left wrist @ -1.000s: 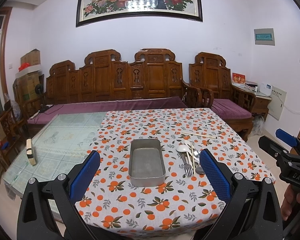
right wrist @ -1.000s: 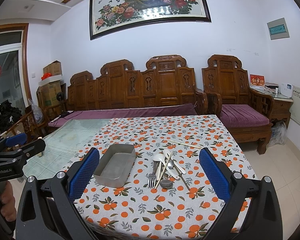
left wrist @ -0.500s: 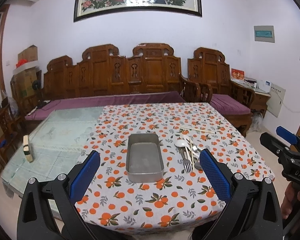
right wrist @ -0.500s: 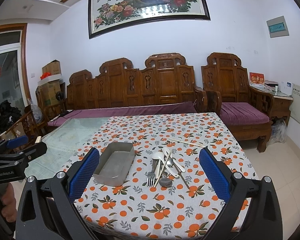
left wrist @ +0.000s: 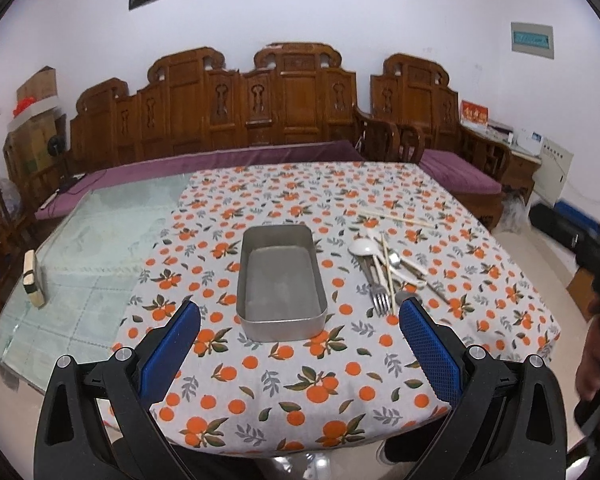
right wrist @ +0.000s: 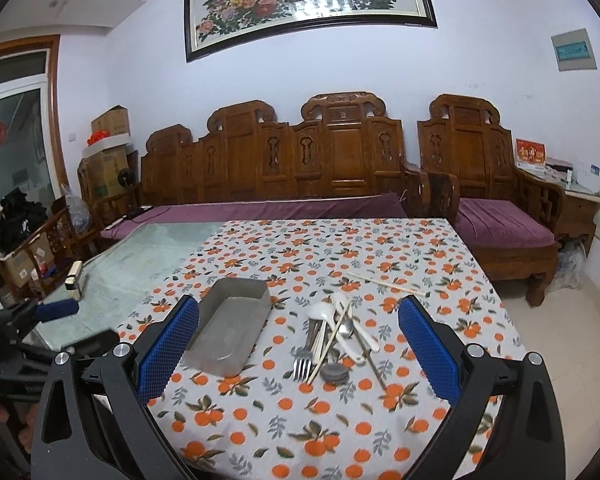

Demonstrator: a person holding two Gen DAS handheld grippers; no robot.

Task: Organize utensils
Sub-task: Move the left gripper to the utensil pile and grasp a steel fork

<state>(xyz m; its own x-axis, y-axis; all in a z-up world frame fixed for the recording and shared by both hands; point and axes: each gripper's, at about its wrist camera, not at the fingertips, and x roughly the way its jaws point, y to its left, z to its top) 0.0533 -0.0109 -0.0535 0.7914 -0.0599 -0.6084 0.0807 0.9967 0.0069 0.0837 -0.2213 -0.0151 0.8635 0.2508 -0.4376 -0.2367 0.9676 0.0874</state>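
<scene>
Beyond both wide-open tools (left wrist: pixel 300 340) (right wrist: pixel 298 344) — empty metal tray (left wrist: pixel 281 280), utensil pile (right wrist: pixel 336 336) just beside it

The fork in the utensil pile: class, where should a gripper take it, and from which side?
Judging by its pose, grip the fork just behind the tines, from above: that near end lies clear on the tablecloth, while its handle runs under the white spoon and chopstick.

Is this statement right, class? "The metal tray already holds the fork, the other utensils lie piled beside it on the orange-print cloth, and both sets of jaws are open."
Not quite. The metal tray is empty: the left wrist view shows its bare floor. The fork lies in the pile of utensils beside the tray on the orange-print cloth. Both sets of jaws stand open, as stated.
</scene>
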